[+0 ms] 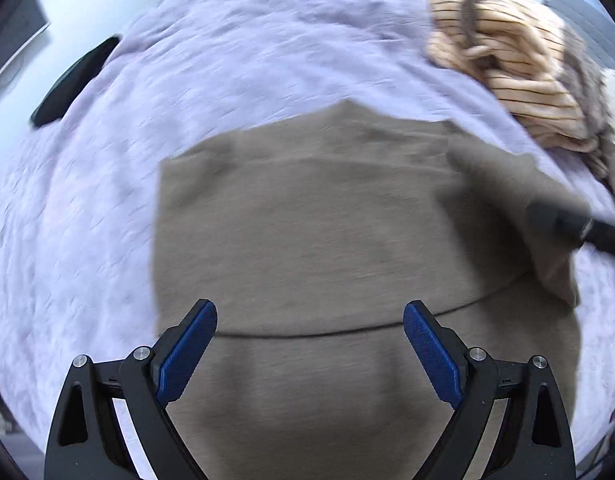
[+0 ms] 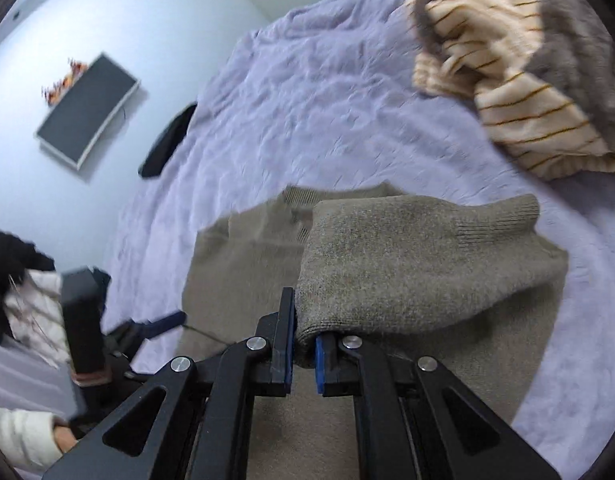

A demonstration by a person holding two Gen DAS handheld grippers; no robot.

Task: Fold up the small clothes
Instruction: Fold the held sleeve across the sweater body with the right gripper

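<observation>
A grey-brown knit sweater lies flat on the lilac bedspread. My left gripper hovers over its lower part, open and empty, blue pads wide apart. My right gripper is shut on the sweater's sleeve, which it holds folded over the body; the ribbed cuff points right. The right gripper also shows as a dark blur in the left wrist view at the sweater's right edge. The left gripper shows in the right wrist view, low at the left.
A heap of clothes, with a cream striped garment on top, lies at the bed's far right, also in the right wrist view. A black item lies at the bed's left edge. A dark screen hangs on the pale wall.
</observation>
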